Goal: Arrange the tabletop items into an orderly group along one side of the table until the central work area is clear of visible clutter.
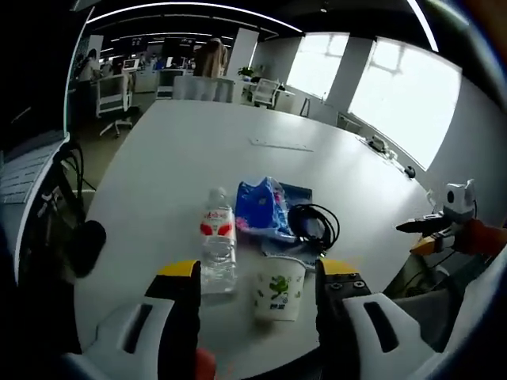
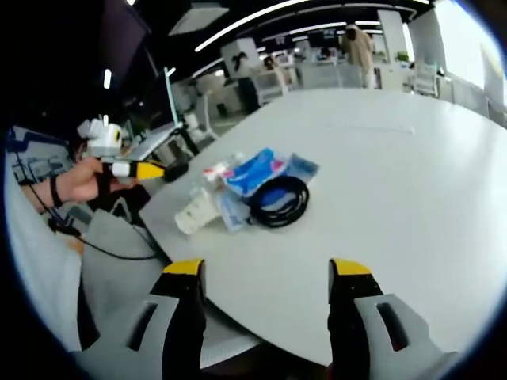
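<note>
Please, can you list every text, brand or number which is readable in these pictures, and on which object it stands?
No text can be read.
Bottle: red and white label, print blurred.
Cup: green motif, no letters legible.
Blue packet: white marks, too blurred.

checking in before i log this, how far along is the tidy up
Done: water bottle, paper cup, blue packets and black cable already sit clustered near one table edge. In hand: nothing; left gripper and right gripper are open, empty. Left: perhaps neatening that cluster.
</note>
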The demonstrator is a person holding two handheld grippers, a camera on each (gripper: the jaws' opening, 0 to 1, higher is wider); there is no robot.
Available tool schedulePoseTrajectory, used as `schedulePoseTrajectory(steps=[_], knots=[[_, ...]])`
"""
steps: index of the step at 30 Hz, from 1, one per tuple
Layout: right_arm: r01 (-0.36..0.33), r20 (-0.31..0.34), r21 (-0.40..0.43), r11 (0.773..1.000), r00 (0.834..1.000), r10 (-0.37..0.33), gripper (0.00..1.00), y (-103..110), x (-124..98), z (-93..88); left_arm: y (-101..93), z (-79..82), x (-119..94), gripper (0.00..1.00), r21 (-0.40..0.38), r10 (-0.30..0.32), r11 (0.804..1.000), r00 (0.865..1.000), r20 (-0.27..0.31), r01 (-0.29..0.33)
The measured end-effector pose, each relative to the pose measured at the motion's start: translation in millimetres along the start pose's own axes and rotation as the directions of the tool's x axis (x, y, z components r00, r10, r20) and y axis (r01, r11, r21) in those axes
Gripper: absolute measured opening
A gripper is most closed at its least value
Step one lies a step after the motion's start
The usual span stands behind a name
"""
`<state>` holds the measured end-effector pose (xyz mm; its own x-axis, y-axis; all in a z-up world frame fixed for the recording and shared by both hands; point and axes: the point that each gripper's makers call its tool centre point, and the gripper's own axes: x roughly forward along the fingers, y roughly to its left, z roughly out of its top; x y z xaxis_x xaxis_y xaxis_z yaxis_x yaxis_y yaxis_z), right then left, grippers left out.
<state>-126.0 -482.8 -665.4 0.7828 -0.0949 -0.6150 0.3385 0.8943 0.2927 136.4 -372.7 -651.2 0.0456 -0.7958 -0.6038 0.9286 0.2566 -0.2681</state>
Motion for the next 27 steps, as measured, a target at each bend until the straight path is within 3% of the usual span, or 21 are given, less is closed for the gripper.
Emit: schedulePoseTrajectory(steps=[5, 13, 18, 27], knots=[[0.001, -0.002, 0.013, 1.000, 1.000, -0.001, 0.60, -1, -1, -2.6, 13.7, -2.1, 19, 0.59, -0.008, 0.033, 0.999, 0.998, -0.054, -0.034], [0.008, -0.006, 0.023, 1.000, 1.000, -0.008, 0.59, -5, -3, -6.5, 27.5, 6.0, 39, 0.57, 0.006, 0.053, 0.999, 0.995, -0.089, -0.053], [0.009, -0.010, 0.027, 1.000, 1.000, -0.008, 0.59, -5, -4, -8.9, 36.5, 1.4, 49, 0.57, 0.003, 0.073, 0.997, 0.983, -0.170, -0.073], [0.006, -0.021, 0.041, 0.999, 1.000, -0.005, 0.59, -6, -5, -14.1, 38.3, -1.8, 73, 0.56, 0.007, 0.061, 0.998, 0.970, -0.237, -0.061]])
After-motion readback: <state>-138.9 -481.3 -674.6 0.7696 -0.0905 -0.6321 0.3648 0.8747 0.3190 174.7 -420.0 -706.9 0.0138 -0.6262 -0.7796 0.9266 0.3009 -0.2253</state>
